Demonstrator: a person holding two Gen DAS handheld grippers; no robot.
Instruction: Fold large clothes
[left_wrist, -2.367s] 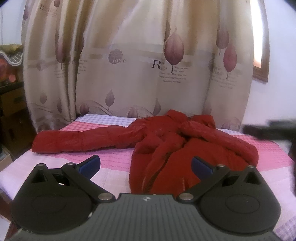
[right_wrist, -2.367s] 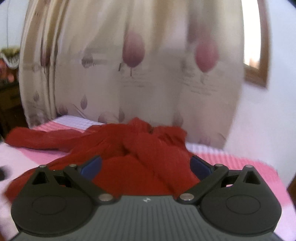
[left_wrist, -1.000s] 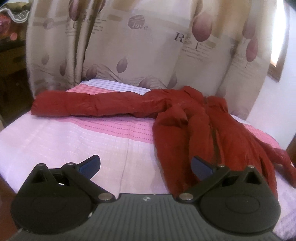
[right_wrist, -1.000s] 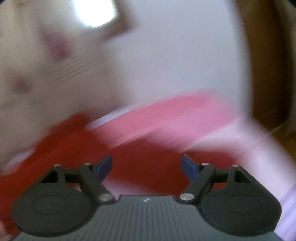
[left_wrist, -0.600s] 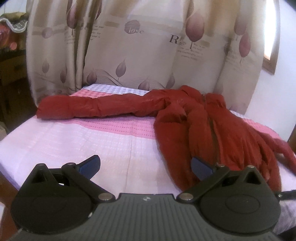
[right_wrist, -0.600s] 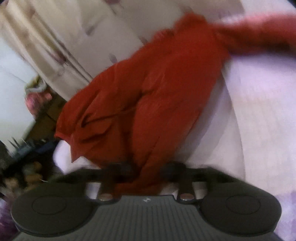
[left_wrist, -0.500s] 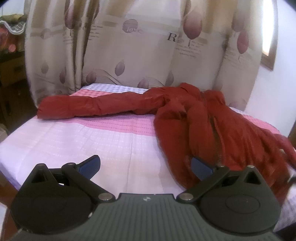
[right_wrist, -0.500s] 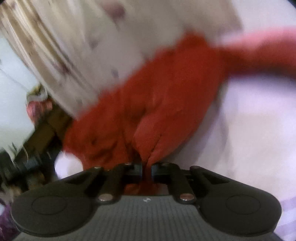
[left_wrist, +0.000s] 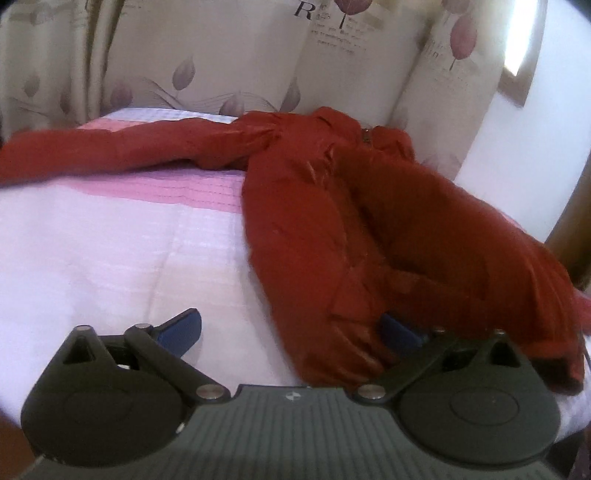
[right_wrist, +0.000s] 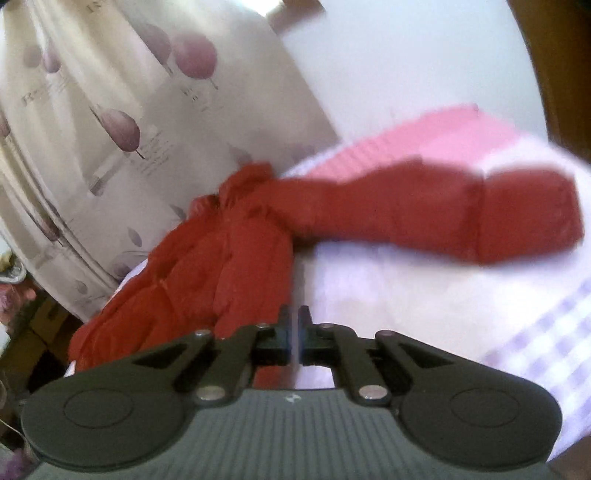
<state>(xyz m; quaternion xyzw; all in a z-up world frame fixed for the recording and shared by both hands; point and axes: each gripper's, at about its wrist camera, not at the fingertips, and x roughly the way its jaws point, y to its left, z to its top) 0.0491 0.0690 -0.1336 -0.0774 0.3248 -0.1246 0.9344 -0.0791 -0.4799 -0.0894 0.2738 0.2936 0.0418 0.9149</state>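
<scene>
The red padded jacket (left_wrist: 332, 221) lies spread on the bed (left_wrist: 110, 240), sleeves flung out left and right; no fold made yet. The right gripper (right_wrist: 295, 332) is clamped near its hem, grip unclear. The left gripper (left_wrist: 291, 325), closing, straddles the near hem.

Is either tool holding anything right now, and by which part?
Left tool holds nothing: its jaws, just closing, straddle the hem of the red jacket unpressed. Right tool is shut at the jacket's edge; whether fabric is pinched cannot be told.
</scene>
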